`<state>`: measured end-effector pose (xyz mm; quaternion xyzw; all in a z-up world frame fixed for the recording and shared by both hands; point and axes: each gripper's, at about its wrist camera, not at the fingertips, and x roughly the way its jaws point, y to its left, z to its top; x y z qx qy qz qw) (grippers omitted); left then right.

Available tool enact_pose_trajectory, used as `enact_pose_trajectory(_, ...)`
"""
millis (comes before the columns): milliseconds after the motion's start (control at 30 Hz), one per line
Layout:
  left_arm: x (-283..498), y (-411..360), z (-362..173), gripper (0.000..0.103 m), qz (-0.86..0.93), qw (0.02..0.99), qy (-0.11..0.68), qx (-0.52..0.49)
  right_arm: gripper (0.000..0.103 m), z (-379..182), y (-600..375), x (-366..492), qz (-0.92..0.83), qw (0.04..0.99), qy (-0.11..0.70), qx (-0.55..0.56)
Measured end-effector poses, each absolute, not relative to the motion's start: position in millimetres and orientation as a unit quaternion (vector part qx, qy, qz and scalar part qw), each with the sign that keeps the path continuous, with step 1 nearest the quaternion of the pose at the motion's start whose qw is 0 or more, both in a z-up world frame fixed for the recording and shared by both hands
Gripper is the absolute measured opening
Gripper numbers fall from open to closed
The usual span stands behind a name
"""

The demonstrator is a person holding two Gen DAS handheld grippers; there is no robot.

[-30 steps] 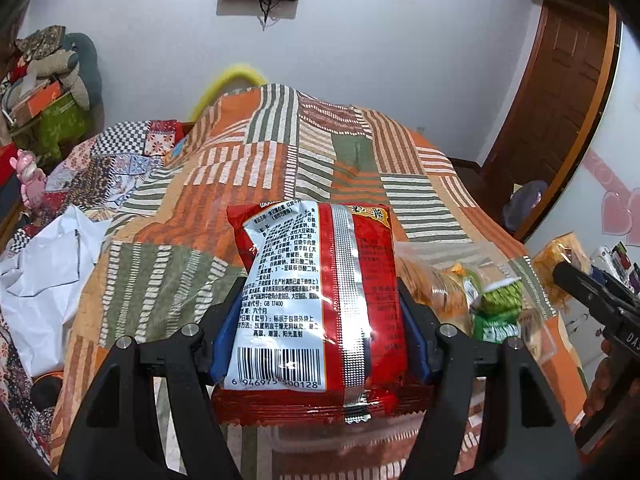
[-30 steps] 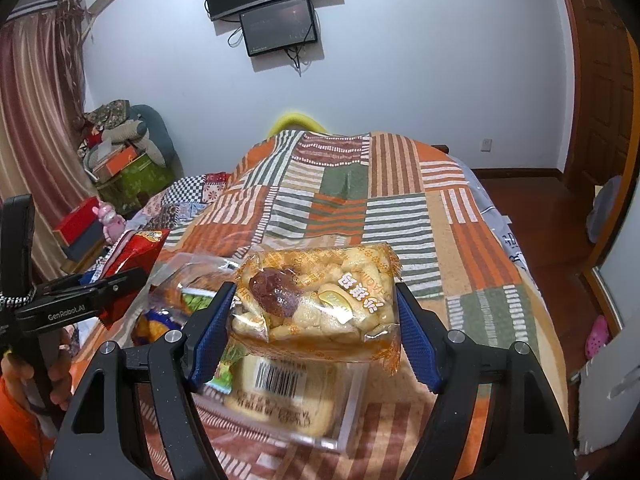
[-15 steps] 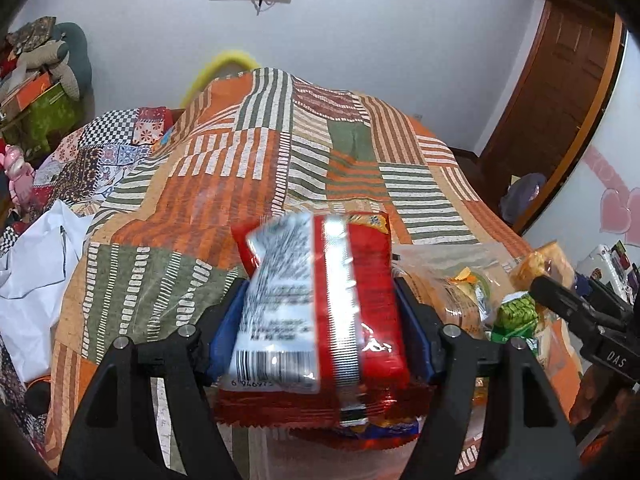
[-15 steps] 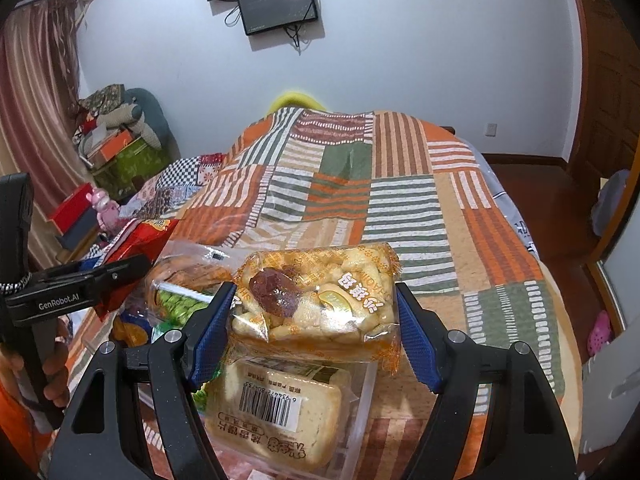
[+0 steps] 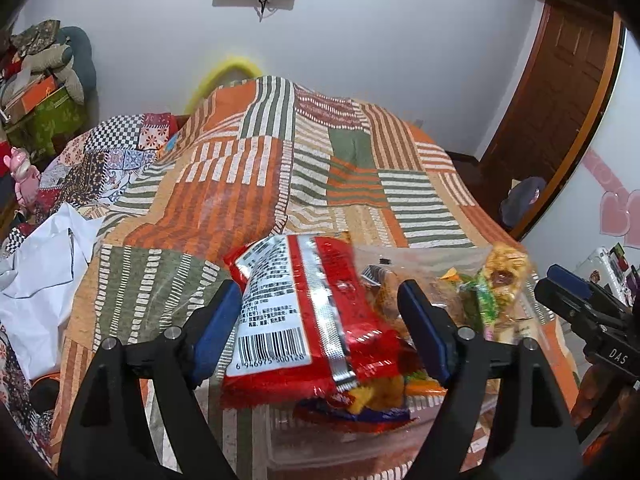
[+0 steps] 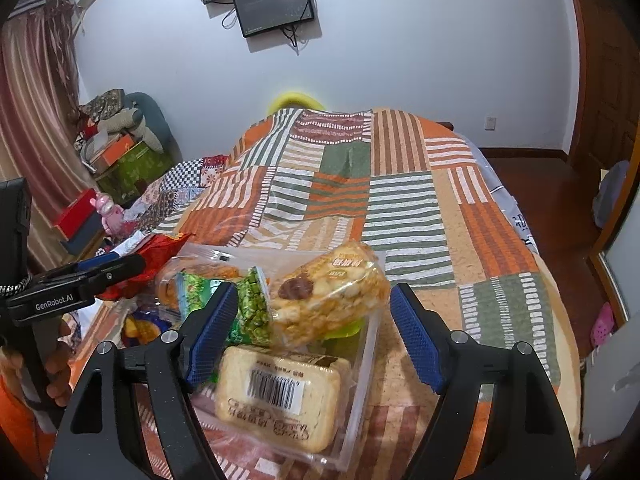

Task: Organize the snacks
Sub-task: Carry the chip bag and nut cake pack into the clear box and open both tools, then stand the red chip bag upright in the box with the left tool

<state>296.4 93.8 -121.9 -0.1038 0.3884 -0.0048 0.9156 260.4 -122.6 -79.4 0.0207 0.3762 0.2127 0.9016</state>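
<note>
Step in hand: snacks are being dropped into the clear bin (image 6: 370,354) on the bed (image 6: 404,200).
Left tongs (image 5: 320,330): jaws are opening; the red packet (image 5: 304,312) lies slack between them, pads clear of it.
Right tongs (image 6: 310,334): parted; the orange biscuit bag (image 6: 332,292) rests unpinched at 12 o'clock, atop the pile.
Next move: both tongs are to be lifted clear without snagging film.
Around: green pea packet (image 6: 252,308), barcoded cake pack (image 6: 280,396); white sheet (image 5: 36,280) at 9 o'clock.
Obstruction: the bin is heaped, so slide-off is judged likely.
</note>
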Motion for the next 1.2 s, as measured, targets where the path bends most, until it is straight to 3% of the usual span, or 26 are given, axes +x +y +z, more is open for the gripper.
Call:
enact_pose_trajectory(367, 236, 76, -54, 0.081, -0.028, 0.946, 0.315, -0.072, 0.077, -27, -128, 218, 0.231, 0.920, 0.317, 0.023)
enact_pose_trajectory(500, 212, 76, -38, 0.094, -0.011, 0.958, 0.281, -0.053, 0.080, -10, -129, 198, 0.244, 0.925, 0.290, 0.027)
enact_pose_trajectory(867, 252, 128, -89, 0.095, 0.053, 0.933, 0.347, -0.075, 0.082, -22, -124, 191, 0.260, 0.921, 0.288, 0.023)
enact_pose_trajectory(1100, 296, 146, -143, 0.080, 0.052, 0.910, 0.399, -0.099, 0.082, -51, -125, 209, 0.253, 0.913, 0.319, 0.035)
enact_pose_trajectory(1200, 307, 150, -159, 0.069, 0.054, 0.904, 0.412, -0.102, 0.082, -62, -126, 216, 0.255, 0.905, 0.336, 0.047)
